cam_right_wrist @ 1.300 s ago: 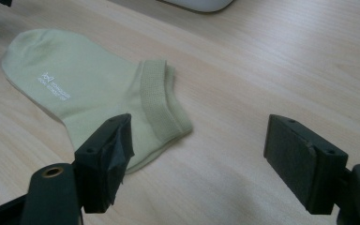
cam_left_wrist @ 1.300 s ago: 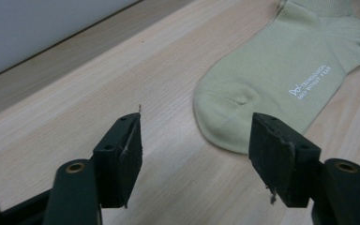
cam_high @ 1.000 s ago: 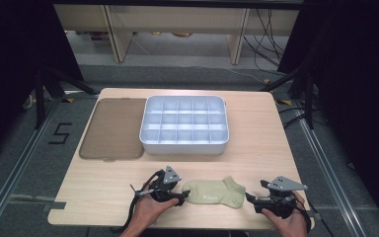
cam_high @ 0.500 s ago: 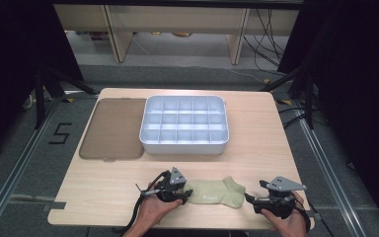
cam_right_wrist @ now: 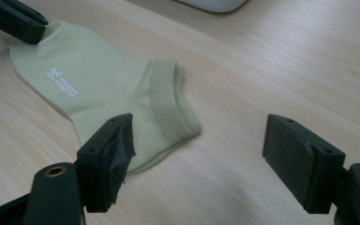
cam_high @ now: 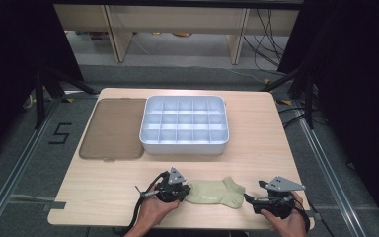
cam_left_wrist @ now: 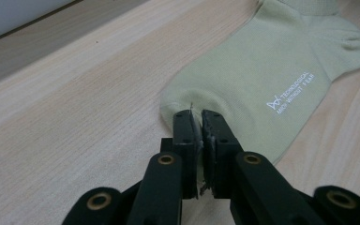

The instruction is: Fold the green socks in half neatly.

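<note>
A pale green sock (cam_high: 216, 193) lies flat on the near part of the table (cam_high: 256, 148), between the two grippers, toe to the left and cuff to the right. White lettering shows on its foot.

The left gripper (cam_high: 181, 194) sits at the sock's left end. In the left gripper view (cam_left_wrist: 200, 123) its jaws have just been closing and now stand pressed together on the toe edge, with a thin fold of fabric pinched between the pads; the rest of the sock stretches away beyond the fingers (cam_left_wrist: 186, 136), heel and cuff at the far right of that view. The right gripper view shows the same clamped tip (cam_right_wrist: 16, 21) at the sock's toe (cam_right_wrist: 98, 79).

The right gripper (cam_high: 249, 199) rests just right of the cuff, jaws spread wide and holding nothing. In its own view (cam_right_wrist: 201, 140) the left finger (cam_right_wrist: 110, 157) stands over the near edge of the sock by the cuff, whether touching I cannot tell, while the other finger stands over bare wood, well apart from the fabric. The cuff lies just beyond the gap.

Farther off stand a white divided tray (cam_high: 184, 125) and, to its left, a brown lid (cam_high: 112, 128).
</note>
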Tool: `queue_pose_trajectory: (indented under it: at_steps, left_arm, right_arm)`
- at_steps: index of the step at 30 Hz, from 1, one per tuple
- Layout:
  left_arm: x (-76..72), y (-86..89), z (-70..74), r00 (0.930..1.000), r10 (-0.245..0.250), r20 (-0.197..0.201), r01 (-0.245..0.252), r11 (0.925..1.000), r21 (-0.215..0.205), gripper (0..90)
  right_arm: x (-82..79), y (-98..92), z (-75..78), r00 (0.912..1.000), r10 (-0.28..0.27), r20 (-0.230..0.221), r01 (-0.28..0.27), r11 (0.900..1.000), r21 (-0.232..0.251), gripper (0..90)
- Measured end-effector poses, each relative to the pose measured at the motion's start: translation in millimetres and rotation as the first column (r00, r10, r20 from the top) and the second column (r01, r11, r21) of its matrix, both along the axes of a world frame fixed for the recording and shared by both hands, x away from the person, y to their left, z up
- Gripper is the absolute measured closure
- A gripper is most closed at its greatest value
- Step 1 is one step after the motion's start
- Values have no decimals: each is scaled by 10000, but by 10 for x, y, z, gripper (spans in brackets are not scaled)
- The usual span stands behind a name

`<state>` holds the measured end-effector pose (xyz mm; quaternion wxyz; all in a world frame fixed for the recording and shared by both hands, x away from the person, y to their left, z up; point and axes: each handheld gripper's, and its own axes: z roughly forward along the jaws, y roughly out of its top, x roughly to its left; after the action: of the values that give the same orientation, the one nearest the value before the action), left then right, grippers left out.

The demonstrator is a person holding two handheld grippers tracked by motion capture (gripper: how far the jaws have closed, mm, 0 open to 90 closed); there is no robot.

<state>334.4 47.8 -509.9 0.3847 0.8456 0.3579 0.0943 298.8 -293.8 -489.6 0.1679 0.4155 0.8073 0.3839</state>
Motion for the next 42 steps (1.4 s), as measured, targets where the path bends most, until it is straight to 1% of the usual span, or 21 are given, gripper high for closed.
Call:
queue_pose_trajectory:
  at_steps: [4, 9, 12, 13, 20, 22, 24, 26, 27, 28, 29, 30, 32, 34, 35, 36, 37, 38, 39, 40, 42]
  left_arm:
    - [1, 1, 22, 9997, -227, 61, 227, 9997, 38, 845]
    - [-16, -6, 47, 9996, -251, 126, 249, 9995, 194, 846]
    - [-23, -5, 63, 9994, -309, 141, 307, 9995, 118, 847]
    - [-24, 1, 87, 9992, -371, 152, 369, 9992, 158, 848]
    - [-43, 20, 153, 9987, -463, 225, 461, 9989, 93, 849]
    - [-60, 22, 170, 9992, -363, 185, 362, 9993, 85, 849]
    - [-65, 52, 203, 9984, -510, 258, 505, 9986, 177, 849]
    - [-68, 65, 215, 9982, -554, 236, 550, 9984, 163, 849]
    - [-72, 97, 230, 9984, -504, 237, 500, 9986, 195, 849]
    - [-72, 97, 230, 9984, -504, 237, 500, 9986, 195, 849]
    - [-82, 118, 238, 9986, -483, 192, 482, 9988, 75, 849]
    - [-81, 137, 247, 9981, -558, 270, 554, 9983, 166, 849]
    - [-98, 191, 242, 9986, -481, 202, 478, 9987, 163, 849]
    - [-100, 220, 247, 9988, -440, 194, 437, 9989, 141, 849]
    - [-96, 239, 255, 9985, -497, 217, 492, 9985, 242, 849]
    - [-99, 255, 259, 9992, -363, 182, 360, 9993, 138, 849]
    - [-99, 255, 259, 9992, -363, 182, 360, 9993, 138, 849]
    - [-107, 290, 279, 9989, -415, 217, 412, 9990, 146, 849]
    - [-106, 303, 283, 9987, -429, 259, 423, 9988, 254, 848]
    - [-117, 315, 286, 9986, -500, 193, 497, 9986, 191, 848]
    - [-125, 337, 288, 9990, -447, 71, 446, 9989, 136, 849]
  right_arm:
    - [-4, 5, 1, 10000, 0, -48, 0, 10000, 23, 260]
    - [-2, 9, -2, 10000, 49, 22, -49, 10000, -25, 262]
    - [-3, 14, 0, 10000, 66, 17, -66, 10000, 1, 265]
    - [11, 8, 1, 9992, 374, -127, -373, 9993, 42, 265]
    - [12, 26, 14, 9987, 506, 33, -507, 9987, 91, 278]
    - [19, 40, 18, 9976, 673, 128, -676, 9976, 169, 284]
    - [13, 81, 32, 9956, 832, 419, -845, 9960, 301, 317]
    - [6, 104, 38, 9960, 791, 410, -806, 9961, 367, 330]
    - [4, 162, 50, 9945, 968, 390, -991, 9931, 627, 354]
    - [4, 162, 50, 9945, 968, 390, -991, 9931, 627, 354]
    - [14, 214, 70, 9911, 1217, 547, -1254, 9897, 695, 378]
    - [3, 249, 71, 9923, 1168, 413, -1200, 9890, 867, 388]
    - [31, 286, 81, 9868, 1554, 460, -1587, 9841, 799, 409]
    - [34, 316, 82, 9853, 1642, 466, -1675, 9827, 794, 425]
    - [35, 358, 87, 9817, 1852, 437, -1882, 9789, 799, 473]
    - [43, 373, 86, 9791, 1936, 618, -1978, 9777, 703, 494]
    - [43, 373, 86, 9791, 1936, 618, -1978, 9777, 703, 494]
    - [31, 460, 106, 9758, 2121, 522, -2160, 9726, 860, 589]
    - [36, 484, 108, 9730, 2225, 617, -2275, 9696, 904, 616]
    - [39, 503, 114, 9716, 2268, 678, -2319, 9695, 800, 642]
    - [57, 588, 103, 9661, 2518, 563, -2559, 9629, 852, 706]
